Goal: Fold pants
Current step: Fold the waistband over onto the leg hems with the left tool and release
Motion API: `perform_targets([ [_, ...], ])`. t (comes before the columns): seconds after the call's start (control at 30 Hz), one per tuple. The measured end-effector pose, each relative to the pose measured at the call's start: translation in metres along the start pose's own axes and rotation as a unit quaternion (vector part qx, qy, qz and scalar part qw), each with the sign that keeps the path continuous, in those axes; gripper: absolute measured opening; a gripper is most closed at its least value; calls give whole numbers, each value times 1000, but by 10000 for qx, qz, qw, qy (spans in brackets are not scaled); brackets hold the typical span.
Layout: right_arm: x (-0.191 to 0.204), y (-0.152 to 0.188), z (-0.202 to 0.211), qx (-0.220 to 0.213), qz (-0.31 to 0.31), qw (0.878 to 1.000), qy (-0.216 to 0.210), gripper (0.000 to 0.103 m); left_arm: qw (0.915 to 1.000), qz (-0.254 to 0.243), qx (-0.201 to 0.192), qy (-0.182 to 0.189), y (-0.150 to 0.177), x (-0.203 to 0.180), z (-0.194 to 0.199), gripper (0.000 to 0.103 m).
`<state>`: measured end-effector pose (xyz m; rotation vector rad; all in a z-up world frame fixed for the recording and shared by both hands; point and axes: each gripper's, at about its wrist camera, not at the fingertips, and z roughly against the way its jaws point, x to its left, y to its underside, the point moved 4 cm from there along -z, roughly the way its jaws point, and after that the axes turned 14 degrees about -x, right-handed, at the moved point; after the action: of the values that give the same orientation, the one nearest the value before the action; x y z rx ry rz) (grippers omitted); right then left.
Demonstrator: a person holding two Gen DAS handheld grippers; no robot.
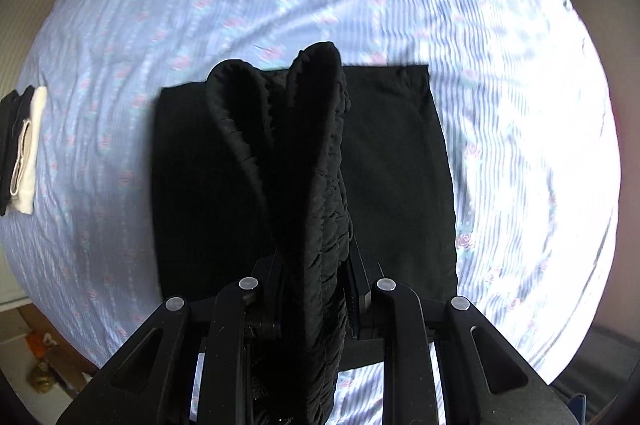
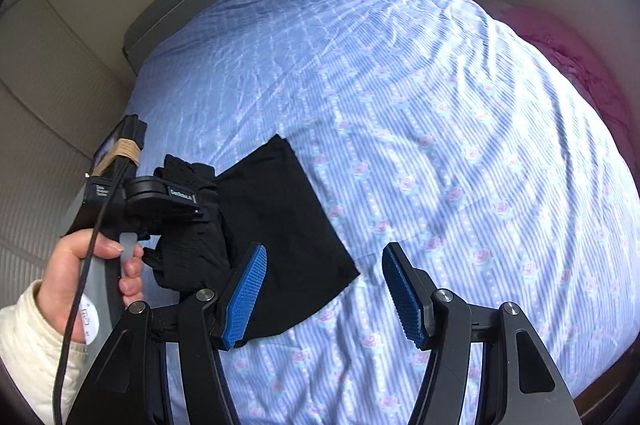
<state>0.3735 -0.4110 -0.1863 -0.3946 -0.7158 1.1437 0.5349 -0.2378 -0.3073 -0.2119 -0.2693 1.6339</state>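
bunched black fabric fills the left gripper (image 1: 316, 289), its jaws clenched on the elastic waistband end of the pants (image 1: 384, 161), which stands up in a thick gathered ridge while the rest lies flat as a dark rectangle on the striped floral bed (image 1: 500, 73). the right gripper (image 2: 324, 289) hovers just beside the near corner with jaws released and holding nothing. judging by the compact shape, the legs look already doubled over; the last fold, laying the lifted waistband across the flat part, seems left to do. a small stack of folded clothes (image 1: 20, 149) sits well apart
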Motion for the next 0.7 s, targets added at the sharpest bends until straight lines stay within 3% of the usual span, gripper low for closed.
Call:
perform_targets([
  [0.1, -25, 1, -8, 73, -171, 9997, 162, 62, 9991, -260, 173, -275, 3, -21, -24, 25],
  [0.17, -39, 2, -15, 141, -266, 9991, 284, 62, 9989, -250, 280, -284, 3, -29, -33, 34],
  [0.23, -48, 2, -20, 198, -324, 9986, 375, 62, 9993, -135, 303, -146, 0, -33, -37, 60],
  [0.27, -51, 3, -23, 230, -358, 9983, 391, 62, 9995, -77, 298, -46, -2, -35, -36, 63],
  [0.43, -47, 3, -33, 294, -361, 9987, 195, 62, 9973, 268, 144, 674, -12, -26, -17, 64],
  [0.53, -30, 7, -43, 411, -168, 9990, -65, 62, 9933, 213, -135, 1125, -12, -6, 4, 68],
  [0.7, 4, 22, -67, 626, 310, 9958, -583, 62, 9940, -424, -599, 811, 17, 44, 27, 72],
])
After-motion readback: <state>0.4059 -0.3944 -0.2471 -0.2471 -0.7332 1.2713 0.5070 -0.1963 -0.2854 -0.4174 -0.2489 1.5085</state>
